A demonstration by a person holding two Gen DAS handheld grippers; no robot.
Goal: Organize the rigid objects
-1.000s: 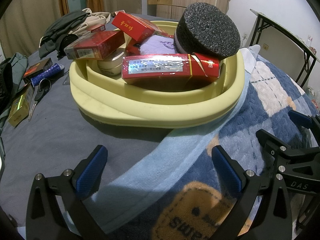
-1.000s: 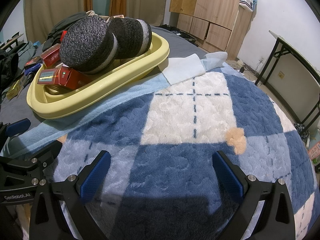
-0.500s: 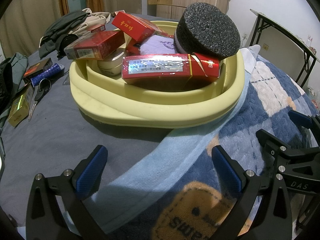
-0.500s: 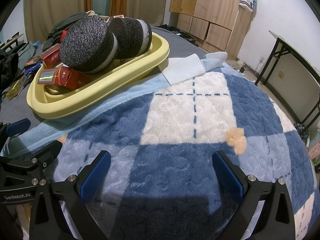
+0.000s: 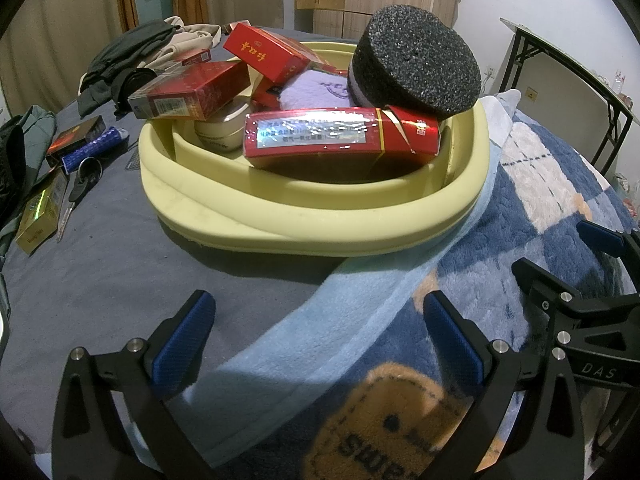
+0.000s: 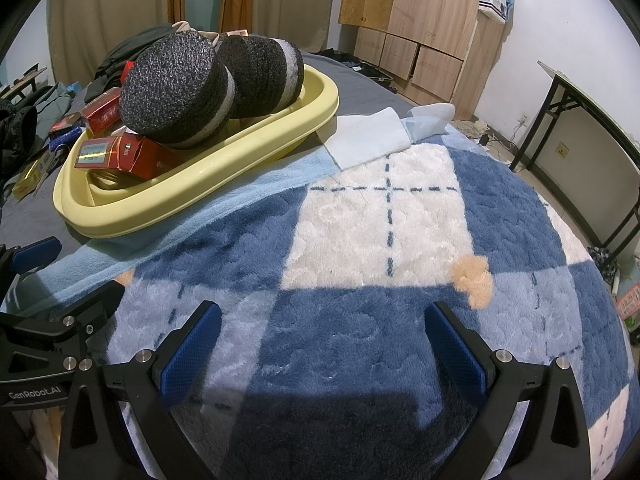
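Gold box (image 5: 38, 222), scissors (image 5: 76, 192), blue tube (image 5: 94, 150), dark box (image 5: 74, 138) lying loose on grey sheet, waiting for sorting; basin (image 5: 320, 224) already holding red boxes (image 5: 340, 138), jar, foam discs (image 5: 414, 66) (task looking mostly done); left gripper (image 5: 320, 336) hanging spread, empty; right gripper (image 6: 320, 342) spread too, gripping nothing, over blanket (image 6: 380, 220); nothing shifting since earlier frames.

Black claw (image 5: 318, 340) frames — blue textured pads (image 5: 182, 344); silver screws

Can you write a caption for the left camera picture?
Open left gripper faces a yellow basin piled with red boxes and a black sponge.
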